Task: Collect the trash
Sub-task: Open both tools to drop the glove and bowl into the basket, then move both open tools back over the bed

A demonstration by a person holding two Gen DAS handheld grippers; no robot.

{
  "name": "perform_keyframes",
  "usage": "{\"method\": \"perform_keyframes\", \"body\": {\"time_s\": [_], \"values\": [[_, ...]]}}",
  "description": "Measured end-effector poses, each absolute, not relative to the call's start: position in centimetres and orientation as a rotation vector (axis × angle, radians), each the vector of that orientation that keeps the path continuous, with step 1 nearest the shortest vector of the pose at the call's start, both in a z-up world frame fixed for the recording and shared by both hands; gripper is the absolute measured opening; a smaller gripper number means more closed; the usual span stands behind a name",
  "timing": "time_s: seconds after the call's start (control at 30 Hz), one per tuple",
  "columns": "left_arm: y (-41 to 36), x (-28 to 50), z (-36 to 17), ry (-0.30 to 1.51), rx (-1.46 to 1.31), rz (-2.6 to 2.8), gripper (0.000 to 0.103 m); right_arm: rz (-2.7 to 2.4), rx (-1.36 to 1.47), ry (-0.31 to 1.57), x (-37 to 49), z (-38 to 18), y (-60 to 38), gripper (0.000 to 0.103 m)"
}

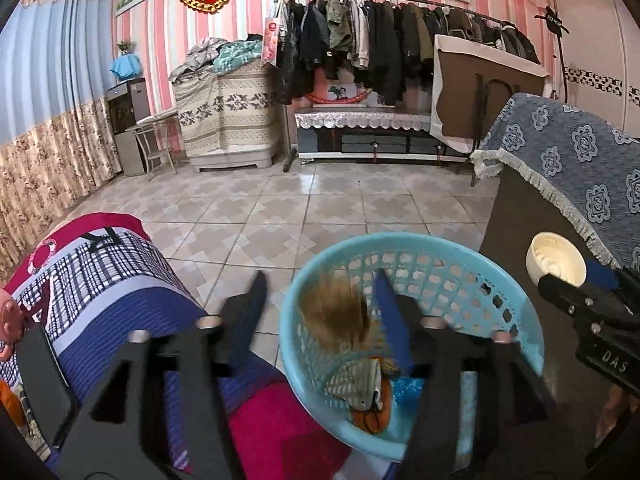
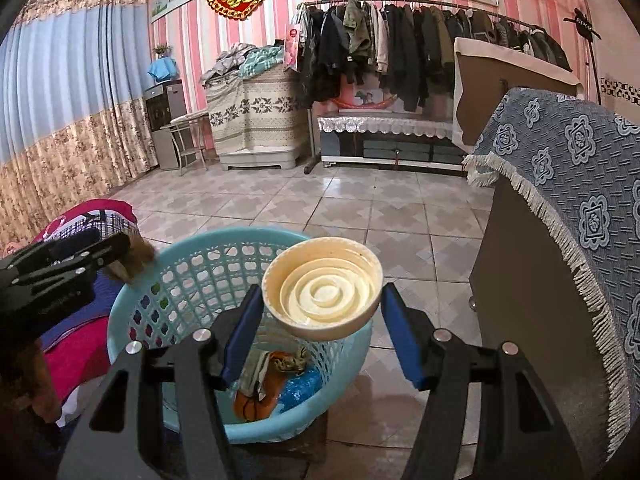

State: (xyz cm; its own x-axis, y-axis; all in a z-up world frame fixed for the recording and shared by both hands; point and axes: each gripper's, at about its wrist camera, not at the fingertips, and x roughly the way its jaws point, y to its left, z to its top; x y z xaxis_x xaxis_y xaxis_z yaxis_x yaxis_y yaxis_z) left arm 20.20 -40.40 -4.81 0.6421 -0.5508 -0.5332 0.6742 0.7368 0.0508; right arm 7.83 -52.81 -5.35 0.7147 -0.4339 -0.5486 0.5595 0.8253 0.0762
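**tilefloor_fan:** So where's the trash at right now? From the left wrist view I see the left gripper [image 1: 320, 292] with its jaws spread apart, right over the blue basket [image 1: 532, 344]. There's a blurry brown clump [image 1: 336, 312] in the gap between them, above the basket's inside. It's too smeared to say what it is, and the pads don't look like they're pressing on it.

**lid_watcher:** The right wrist view gives you the other half. The right gripper [image 2: 320, 312] has a cream plastic lid [image 2: 320, 292] between its jaws, held at the edges, inner rings facing the camera, just above the basket's far rim. That view also looks down inside: an orange wrapper [image 2: 256, 400], some crumpled paper [image 2: 256, 368] and a blue scrap [image 2: 300, 392] on the bottom.

**tilefloor_fan:** In mine the lid is only a small thing off to the right, in front of a cabinet with a blue patterned cloth [image 1: 580, 168]. I do get more of the striped bedspread [image 1: 120, 280] left of the basket.

**lid_watcher:** Yeah, mine barely catches it, behind the left gripper at the left edge.
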Motion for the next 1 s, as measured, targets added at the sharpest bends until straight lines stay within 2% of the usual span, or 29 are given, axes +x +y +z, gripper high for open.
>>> {"method": "perform_keyframes", "body": {"time_s": [0.17,0.4,0.5,0.6,0.8,1.0], "values": [[-39.1,20.9,-4.1,0.495,0.248,-0.666,0.084,-0.538,0.242,0.558,9.1,-5.8,-52.5,0.060],[-35.9,22.0,-3.6,0.498,0.213,-0.589,0.095,-0.513,0.225,0.578,11.2,-6.4,-51.6,0.060],[-34.1,22.2,-3.3,0.496,0.202,-0.561,0.095,-0.502,0.219,0.574,12.4,-6.2,-51.1,0.061],[-32.4,22.4,-2.8,0.497,0.182,-0.536,0.095,-0.488,0.214,0.568,13.3,-5.8,-50.6,0.073],[-28.1,22.0,-1.4,0.483,0.146,-0.465,0.097,-0.482,0.188,0.549,13.8,-4.6,-48.8,0.084],[-23.6,21.4,-0.5,0.487,0.109,-0.398,0.097,-0.452,0.165,0.550,14.1,-3.7,-46.2,0.086]]}}
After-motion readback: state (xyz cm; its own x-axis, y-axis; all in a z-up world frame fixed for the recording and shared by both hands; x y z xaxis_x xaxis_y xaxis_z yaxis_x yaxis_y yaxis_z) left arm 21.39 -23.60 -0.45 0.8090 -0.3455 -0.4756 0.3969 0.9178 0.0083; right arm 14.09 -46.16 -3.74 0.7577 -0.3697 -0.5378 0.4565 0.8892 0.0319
